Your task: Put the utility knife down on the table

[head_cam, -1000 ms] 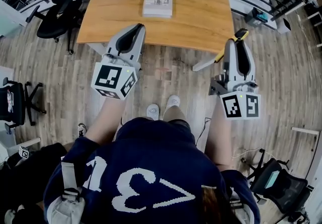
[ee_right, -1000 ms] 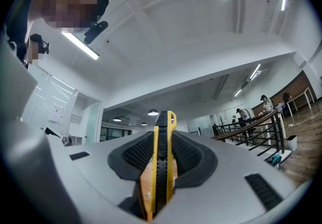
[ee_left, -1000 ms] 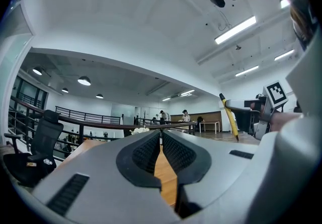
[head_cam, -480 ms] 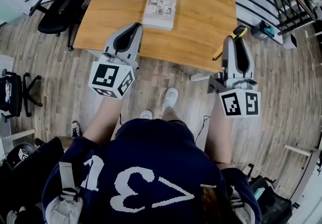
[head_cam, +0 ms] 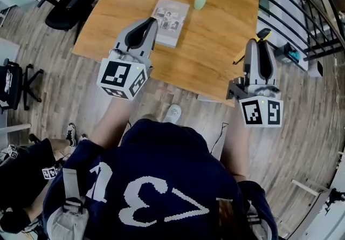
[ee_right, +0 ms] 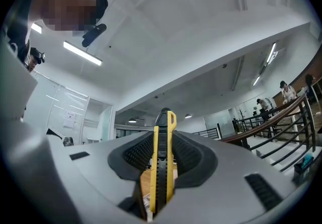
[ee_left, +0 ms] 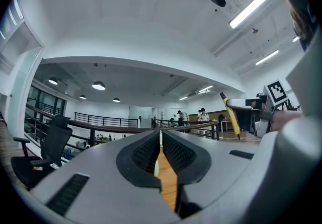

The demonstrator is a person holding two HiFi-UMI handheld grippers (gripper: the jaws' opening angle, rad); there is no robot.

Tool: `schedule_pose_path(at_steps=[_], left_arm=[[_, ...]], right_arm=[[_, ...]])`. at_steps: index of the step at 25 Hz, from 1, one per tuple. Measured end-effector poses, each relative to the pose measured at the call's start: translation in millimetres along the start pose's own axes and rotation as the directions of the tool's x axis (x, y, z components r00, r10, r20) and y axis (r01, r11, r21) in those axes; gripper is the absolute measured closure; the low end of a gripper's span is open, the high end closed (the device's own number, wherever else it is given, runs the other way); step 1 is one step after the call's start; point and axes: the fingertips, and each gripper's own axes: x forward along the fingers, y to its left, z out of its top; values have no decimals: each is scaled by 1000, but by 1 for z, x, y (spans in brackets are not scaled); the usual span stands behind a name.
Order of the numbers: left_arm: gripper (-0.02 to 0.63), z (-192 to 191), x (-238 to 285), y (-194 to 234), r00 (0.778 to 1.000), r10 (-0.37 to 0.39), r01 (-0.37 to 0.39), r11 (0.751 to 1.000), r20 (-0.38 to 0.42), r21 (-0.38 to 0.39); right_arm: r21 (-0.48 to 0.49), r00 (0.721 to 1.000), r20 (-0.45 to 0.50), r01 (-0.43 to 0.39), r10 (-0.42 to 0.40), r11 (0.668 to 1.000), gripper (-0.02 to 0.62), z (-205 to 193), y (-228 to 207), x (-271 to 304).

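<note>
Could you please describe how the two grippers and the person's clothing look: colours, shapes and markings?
The left gripper and the right gripper are light grey rounded shells, and the inner pads are black and ribbed. Each carries a white cube printed with black square markers. The person wears a dark navy top with large white figures, and grey straps at the shoulders.

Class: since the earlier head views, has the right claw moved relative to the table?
Yes: forward. The right claw, holding the utility knife, went from the edge of the table to over its right corner.
</note>
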Motion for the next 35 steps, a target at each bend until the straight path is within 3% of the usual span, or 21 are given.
schedule_pose_path(at_steps=[11, 26, 35], left_arm=[[578, -14, 64, 1, 999, -9, 8, 1000, -33, -9], [578, -19, 147, 57, 992, -121, 121, 993, -24, -13], [578, -39, 169, 66, 993, -109, 107, 994, -55, -34]], right_arm=[[46, 1000, -24, 9, -8, 999, 472, -20, -45, 41], [27, 995, -1, 95, -95, 995, 472, -34, -59, 124], [31, 994, -69, 86, -83, 996, 472, -58, -72, 146]])
